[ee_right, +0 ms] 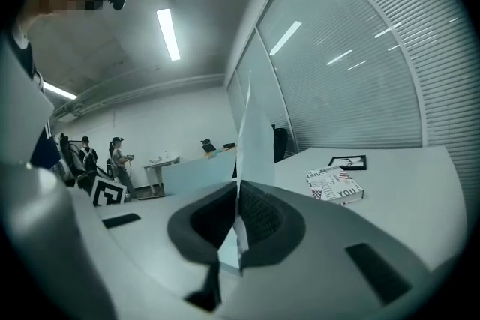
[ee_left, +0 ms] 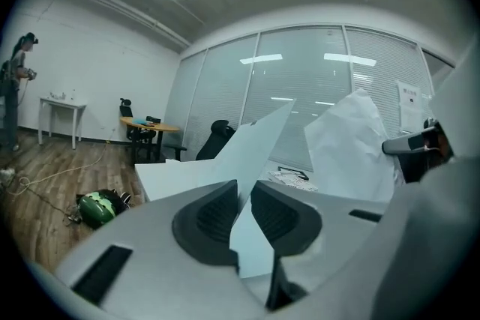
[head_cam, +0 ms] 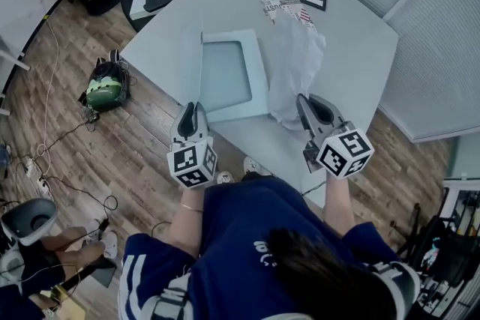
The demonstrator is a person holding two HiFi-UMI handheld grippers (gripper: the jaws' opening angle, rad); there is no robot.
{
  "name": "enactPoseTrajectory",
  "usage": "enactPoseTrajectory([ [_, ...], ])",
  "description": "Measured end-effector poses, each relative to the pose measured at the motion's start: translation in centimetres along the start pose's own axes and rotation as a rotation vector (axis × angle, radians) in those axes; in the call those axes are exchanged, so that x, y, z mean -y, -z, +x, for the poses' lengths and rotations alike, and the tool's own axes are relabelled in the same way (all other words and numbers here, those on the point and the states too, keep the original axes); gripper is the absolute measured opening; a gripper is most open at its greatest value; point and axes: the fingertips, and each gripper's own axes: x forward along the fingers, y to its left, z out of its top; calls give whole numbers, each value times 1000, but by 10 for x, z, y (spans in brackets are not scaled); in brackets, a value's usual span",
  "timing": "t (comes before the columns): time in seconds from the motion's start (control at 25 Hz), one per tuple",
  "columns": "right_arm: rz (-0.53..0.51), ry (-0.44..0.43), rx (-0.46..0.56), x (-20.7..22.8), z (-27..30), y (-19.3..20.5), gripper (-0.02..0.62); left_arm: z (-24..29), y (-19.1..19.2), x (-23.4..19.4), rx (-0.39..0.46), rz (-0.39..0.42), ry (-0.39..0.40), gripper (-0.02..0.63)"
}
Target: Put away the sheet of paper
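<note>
Right gripper (ee_right: 238, 198) pinches thin crumpled paper (head_cam: 296, 60); left gripper (ee_left: 245, 195), a stiff pale-blue folder (head_cam: 225, 75).

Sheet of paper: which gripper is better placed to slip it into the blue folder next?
Right. The right gripper has its jaws shut on the sheet of paper, lifted beside the blue folder. The left gripper is busy pinching that folder's raised edge.
</note>
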Motion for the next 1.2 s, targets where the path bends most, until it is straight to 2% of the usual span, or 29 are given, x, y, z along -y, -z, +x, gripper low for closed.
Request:
enactPoseTrajectory([
  [0.32, -23, -159, -36, -39, 41, -14, 11, -15, -4, -47, 69, -291, -86, 60],
  [0.44, -32, -201, -60, -54, 54, -14, 11, -22, -4, -65, 87, -356, -121, 58],
  [0.8, -1, -286, -157, -87, 102, 1, 11, -28, 0, -100, 73, -339, -195, 41],
  [1.04, 49, -433, -157, -119, 128, -12, 11, -27, 2, -112, 68, -349, -237, 37],
  [1.2, 103, -467, -205, -125, 149, -6, 11, -27, 2, -117, 67, -345, -251, 37],
])
